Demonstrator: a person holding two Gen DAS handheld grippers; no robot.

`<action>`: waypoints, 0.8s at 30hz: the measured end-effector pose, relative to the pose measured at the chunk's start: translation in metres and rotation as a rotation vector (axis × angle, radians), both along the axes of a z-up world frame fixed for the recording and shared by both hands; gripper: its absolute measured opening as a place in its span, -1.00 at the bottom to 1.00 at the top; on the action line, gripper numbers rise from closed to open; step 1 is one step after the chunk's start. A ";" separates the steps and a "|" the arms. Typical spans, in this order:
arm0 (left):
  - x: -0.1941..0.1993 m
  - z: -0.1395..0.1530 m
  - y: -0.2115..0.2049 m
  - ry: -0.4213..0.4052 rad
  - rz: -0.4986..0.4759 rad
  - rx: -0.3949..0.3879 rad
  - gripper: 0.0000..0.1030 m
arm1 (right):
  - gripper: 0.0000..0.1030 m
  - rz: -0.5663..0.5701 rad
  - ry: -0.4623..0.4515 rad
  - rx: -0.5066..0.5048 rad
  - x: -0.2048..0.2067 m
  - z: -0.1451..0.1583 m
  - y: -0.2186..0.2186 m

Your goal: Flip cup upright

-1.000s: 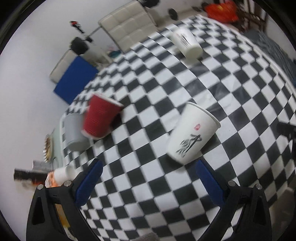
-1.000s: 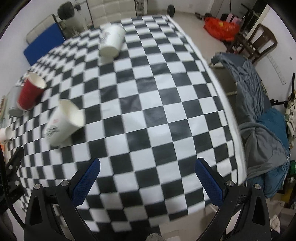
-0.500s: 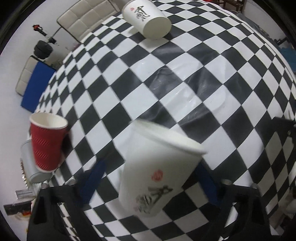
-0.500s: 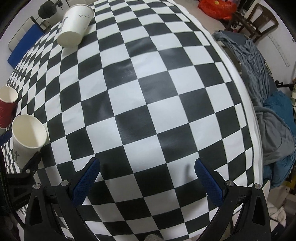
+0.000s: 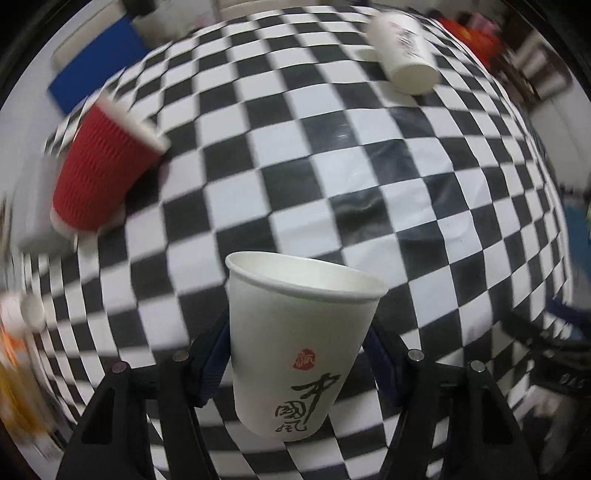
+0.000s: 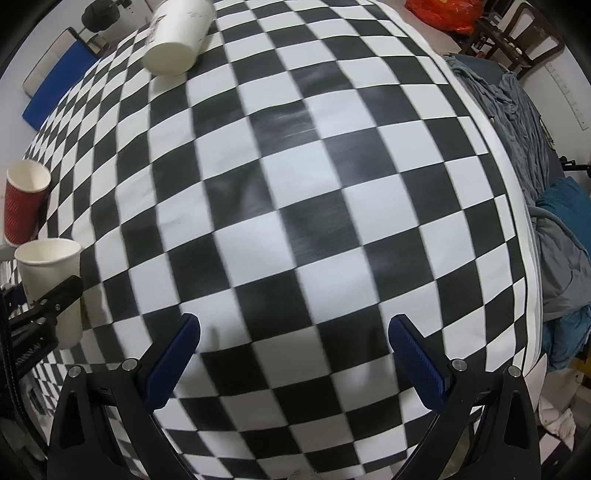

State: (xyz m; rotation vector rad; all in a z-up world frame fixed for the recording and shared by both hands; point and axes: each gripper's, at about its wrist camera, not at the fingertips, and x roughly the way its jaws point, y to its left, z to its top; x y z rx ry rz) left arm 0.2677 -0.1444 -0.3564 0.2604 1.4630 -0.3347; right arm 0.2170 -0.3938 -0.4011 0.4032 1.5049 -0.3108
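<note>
A white paper cup (image 5: 295,347) with black calligraphy and a red seal stands mouth-up between the blue pads of my left gripper (image 5: 297,363), which is shut on its sides. The same cup (image 6: 51,284) shows upright at the far left of the right wrist view, clamped by the left gripper's black finger. A second white cup (image 5: 406,51) lies on its side at the far end of the checkered table (image 5: 332,177); it also shows in the right wrist view (image 6: 177,33). My right gripper (image 6: 293,354) is open and empty above the table.
A red ribbed cup (image 5: 99,170) stands upright at the left, also in the right wrist view (image 6: 24,203), close behind the held cup. A grey cloth (image 6: 517,147) hangs over the table's right edge. A blue board (image 6: 55,85) lies beyond the far left corner.
My left gripper has closed on the white cup, which now sits fully between the pads, mouth up. The left view has swung. The right gripper has moved slightly closer over the table, still open.
</note>
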 end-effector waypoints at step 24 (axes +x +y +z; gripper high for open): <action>-0.075 -0.032 0.058 0.193 0.442 -0.189 0.25 | 1.00 0.068 0.025 -0.006 0.001 0.004 0.098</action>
